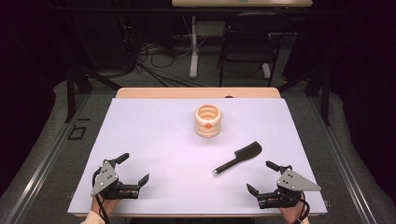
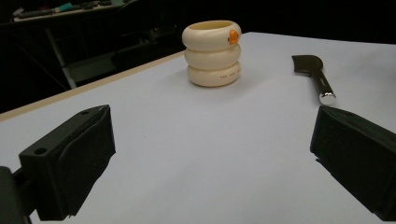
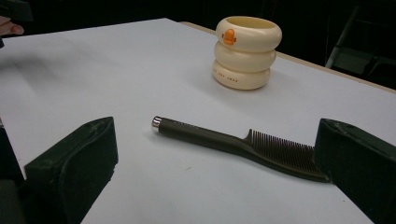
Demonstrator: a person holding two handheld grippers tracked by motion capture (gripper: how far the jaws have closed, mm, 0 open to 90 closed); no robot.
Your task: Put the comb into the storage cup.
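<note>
One cream ribbed cup [image 1: 208, 121] made of three stacked rings stands a little above the centre of the high view, and it bears one orange duck mark [image 3: 228, 36] near its rim. One dark comb [image 1: 238, 158] with a single silver end cap lies lower right of centre, on the one white table sheet [image 1: 154, 140]. Two grippers sit along the bottom edge, the left gripper [image 1: 134, 168] and the right gripper [image 1: 260, 176], each with two black jaws spread apart, and one dark folding chair [image 1: 247, 37] stands at the upper right.
</note>
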